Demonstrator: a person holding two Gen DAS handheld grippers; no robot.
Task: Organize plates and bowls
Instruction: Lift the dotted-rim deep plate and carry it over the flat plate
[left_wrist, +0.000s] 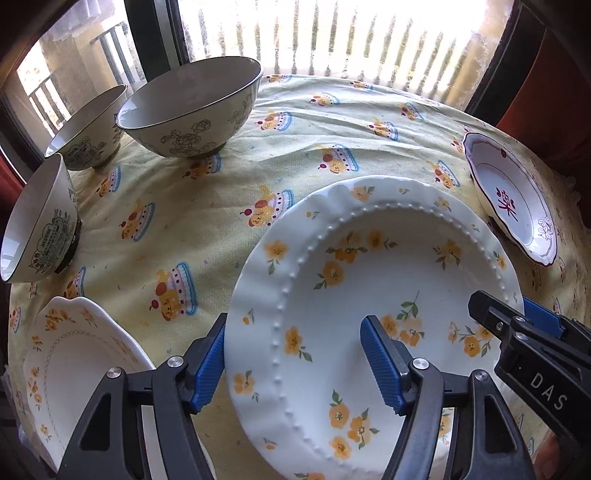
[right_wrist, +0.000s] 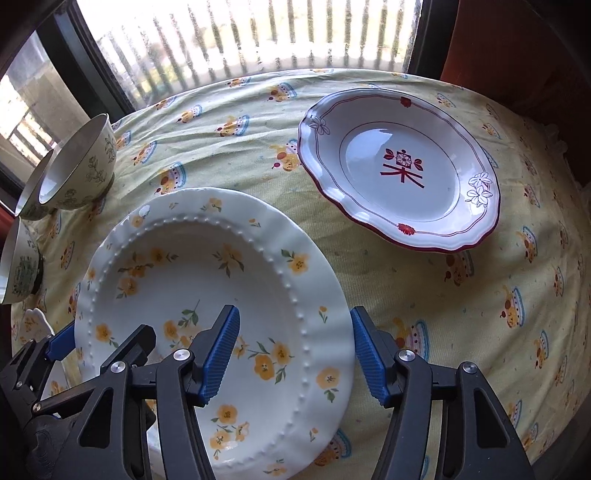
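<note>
Yellow-flowered plate (left_wrist: 369, 295) flat on tabletop (left_wrist: 207, 206). Left tongs (left_wrist: 295, 365) straddle its left rim, right tongs (right_wrist: 295, 354) its right rim; both half-open, pads not clamping. Red-trimmed plate (right_wrist: 402, 170) behind right, bowls (left_wrist: 192, 110) far left.

The left tool (left_wrist: 295, 360) is pointed steeply downward, its blue-padded fingers (left_wrist: 380, 363) spread apart with a gap at each pad. The right tool (right_wrist: 293, 352) is angled down likewise, its jaws parted and nothing pressed by either pad (right_wrist: 221, 350). The two tools are held close together, side by side.
</note>
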